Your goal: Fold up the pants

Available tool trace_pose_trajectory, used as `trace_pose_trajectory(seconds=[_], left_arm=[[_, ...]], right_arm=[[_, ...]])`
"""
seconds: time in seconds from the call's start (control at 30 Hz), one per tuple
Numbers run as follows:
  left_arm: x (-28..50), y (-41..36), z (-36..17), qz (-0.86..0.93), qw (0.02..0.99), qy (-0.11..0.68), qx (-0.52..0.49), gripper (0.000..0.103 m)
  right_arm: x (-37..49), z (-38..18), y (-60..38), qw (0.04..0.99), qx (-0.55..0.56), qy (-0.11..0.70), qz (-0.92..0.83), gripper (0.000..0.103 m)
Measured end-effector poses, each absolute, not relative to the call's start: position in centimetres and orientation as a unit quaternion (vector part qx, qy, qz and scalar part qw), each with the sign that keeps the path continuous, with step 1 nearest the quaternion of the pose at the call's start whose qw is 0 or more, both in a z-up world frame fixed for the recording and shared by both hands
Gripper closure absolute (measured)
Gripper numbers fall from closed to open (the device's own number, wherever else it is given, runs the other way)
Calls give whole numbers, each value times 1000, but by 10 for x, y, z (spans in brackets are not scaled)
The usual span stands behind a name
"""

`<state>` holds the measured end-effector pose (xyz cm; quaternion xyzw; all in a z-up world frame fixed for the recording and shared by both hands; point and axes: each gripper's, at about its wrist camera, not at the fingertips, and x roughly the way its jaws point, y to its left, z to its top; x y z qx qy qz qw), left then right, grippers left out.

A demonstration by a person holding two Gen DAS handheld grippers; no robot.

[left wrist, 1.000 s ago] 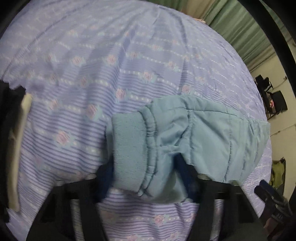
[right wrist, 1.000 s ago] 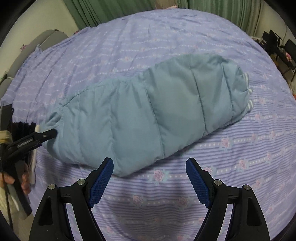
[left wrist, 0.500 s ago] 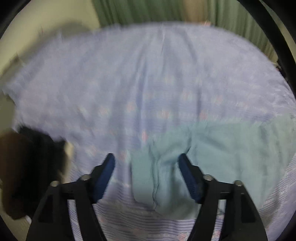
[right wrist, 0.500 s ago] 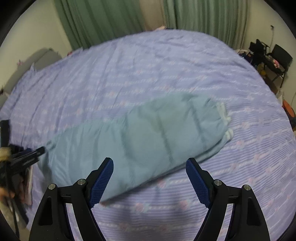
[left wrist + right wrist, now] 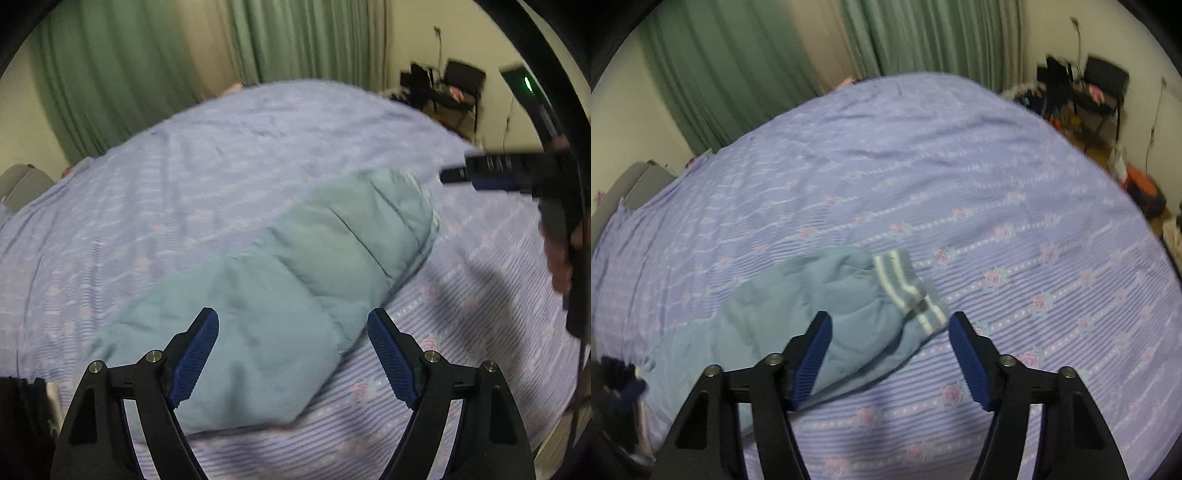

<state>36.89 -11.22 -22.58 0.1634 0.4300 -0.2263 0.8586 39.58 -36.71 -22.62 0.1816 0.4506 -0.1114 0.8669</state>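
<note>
No readable writing. Quilted light-blue pants (image 5: pixel 295 266) lie folded on the bed (image 5: pixel 923 166), striped cuff (image 5: pixel 908 291); left tool (image 5: pixel 293 354) and right tool (image 5: pixel 890 354) both released.

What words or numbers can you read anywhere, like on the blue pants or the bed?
None: no words, numbers or signs can be read in either view.
The pants have no writing, only white stripes on the waistband.
The bedsheet has only stripes and flowers.
The clutter by the chair is too blurred to read.
The left claw and right claw show no label.
</note>
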Motion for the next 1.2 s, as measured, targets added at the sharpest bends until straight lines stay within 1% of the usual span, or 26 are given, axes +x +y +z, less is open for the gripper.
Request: trace_pose_trajectory(seconds=[0.13,0.3,0.37,0.4,0.43,0.47,0.6,0.7,0.8,0.9,0.97,1.0,1.03,1.07,1.1,1.13,1.2], left_arm=[[389,-116,-248,-211,848,463,149,20],[401,-96,-255,-182,850,472,145,20],[407,-86,-255,-167,853,474,142,20],[412,-83,-256,-161,853,476,138,20],[416,-80,-256,-154,855,477,135,20],[419,-76,-259,-149,856,476,134,20],[436,-61,-264,-119,861,479,119,20],[453,-51,-276,-100,858,494,102,20],[469,-47,-286,-84,855,500,107,19],[483,-44,-293,-70,855,500,115,17],[492,-41,-302,-64,849,511,115,17],[495,-40,-303,-63,847,515,112,17],[499,-37,-303,-62,846,518,107,17],[501,-35,-297,-56,846,520,102,19],[499,-33,-289,-51,850,515,97,20],[494,-29,-277,-47,860,501,90,21],[478,-19,-252,-42,876,474,82,21]], right_arm=[[414,-254,-380,850,226,468,-91,41],[442,-290,-377,824,256,500,-75,41],[448,-302,-374,813,264,514,-72,61],[448,-304,-372,811,262,517,-77,64],[446,-300,-369,817,257,510,-80,72],[443,-292,-365,823,246,506,-83,76],[421,-257,-360,850,207,469,-122,76],[419,-269,-360,837,192,494,-135,76],[422,-288,-362,829,203,503,-137,75],[428,-291,-356,836,170,503,-141,73],[429,-291,-354,839,158,500,-145,70],[431,-291,-351,839,152,501,-147,67],[431,-290,-352,838,147,503,-150,60],[430,-288,-350,837,137,506,-158,49],[429,-284,-348,835,122,509,-172,45],[424,-273,-345,841,107,499,-182,44],[406,-245,-335,865,83,458,-189,37]])
